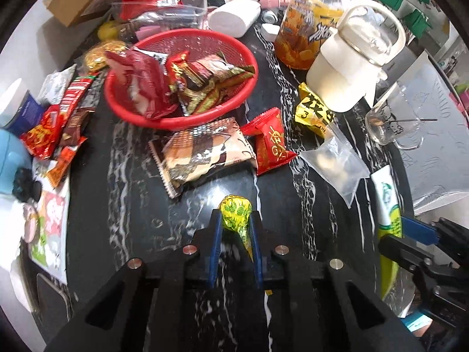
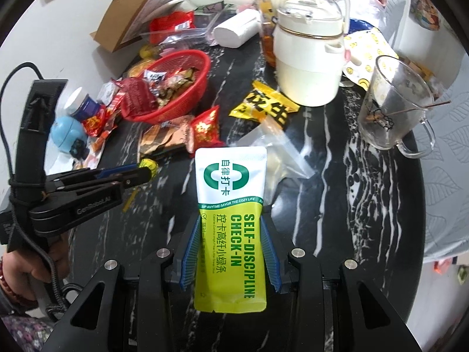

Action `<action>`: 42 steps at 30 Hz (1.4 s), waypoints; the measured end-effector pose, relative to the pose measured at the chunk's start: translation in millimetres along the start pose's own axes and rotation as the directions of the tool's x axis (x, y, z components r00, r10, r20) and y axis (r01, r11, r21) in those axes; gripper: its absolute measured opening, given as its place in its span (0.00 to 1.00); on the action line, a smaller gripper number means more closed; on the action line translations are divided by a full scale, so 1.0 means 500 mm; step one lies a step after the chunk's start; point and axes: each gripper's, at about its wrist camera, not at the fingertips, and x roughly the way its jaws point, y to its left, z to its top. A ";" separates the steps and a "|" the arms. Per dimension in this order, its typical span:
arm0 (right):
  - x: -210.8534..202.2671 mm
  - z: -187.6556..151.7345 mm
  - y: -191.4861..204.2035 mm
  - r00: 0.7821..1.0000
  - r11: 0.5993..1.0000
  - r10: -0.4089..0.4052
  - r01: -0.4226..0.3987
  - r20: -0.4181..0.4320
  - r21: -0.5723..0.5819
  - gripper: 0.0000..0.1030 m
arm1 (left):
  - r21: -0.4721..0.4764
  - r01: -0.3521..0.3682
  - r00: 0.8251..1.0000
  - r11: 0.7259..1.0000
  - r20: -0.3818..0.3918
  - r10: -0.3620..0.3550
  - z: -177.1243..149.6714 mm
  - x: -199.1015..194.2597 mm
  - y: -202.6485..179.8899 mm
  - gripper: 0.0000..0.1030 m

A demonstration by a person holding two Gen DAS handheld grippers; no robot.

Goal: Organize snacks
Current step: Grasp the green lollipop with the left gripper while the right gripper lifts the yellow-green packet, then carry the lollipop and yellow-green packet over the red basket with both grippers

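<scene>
Left wrist view first: the left gripper (image 1: pixel 236 228) has its jaws drawn narrow on a yellow-green wrapped candy (image 1: pixel 236 209), pinched at the twisted tail so the round head pokes out ahead of the fingertips, probably to let it drop cleanly into a container. In the right wrist view the right gripper (image 2: pixel 231 252) holds a white and green drink sachet (image 2: pixel 231 205) lengthwise between its blue pads (image 2: pixel 189 259), jaws closed to the packet's width, the white top pointing forward over the black marbled table (image 2: pixel 322 205). Both items look lifted off the surface, though their height is hard to judge. Just beyond the candy, toward the middle of the table, lie a brown and cream wafer packet (image 1: pixel 202 154), a small red packet (image 1: pixel 271 143) touching its right end, and a clear plastic bag (image 1: pixel 334 161) further right. Behind them, toward the table's far left part, sits the red basket (image 1: pixel 181 118), already holding several snack packets; it is likely where both held items belong. Right of the basket stands a cream kettle (image 1: pixel 351 70) with a yellow packet (image 1: pixel 313 111) at its foot, and a glass mug (image 2: pixel 392 108) near the right edge.
</scene>
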 end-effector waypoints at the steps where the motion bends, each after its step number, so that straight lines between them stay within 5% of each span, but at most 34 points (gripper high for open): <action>1: -0.001 -0.002 0.006 1.000 1.000 0.006 -0.006 -0.001 -0.005 0.38 | 0.000 -0.001 1.000 1.000 0.003 0.001 -0.004 -0.010 0.003 0.18; 22: -0.013 0.028 0.129 0.993 0.983 0.117 -0.113 0.023 -0.144 0.38 | -0.060 -0.049 0.979 0.997 0.195 0.060 -0.012 -0.207 0.058 0.18; 42: -0.025 0.234 0.145 0.975 0.975 0.161 -0.133 0.155 -0.176 0.39 | -0.081 -0.041 0.931 0.996 0.357 0.068 0.121 -0.294 0.096 0.18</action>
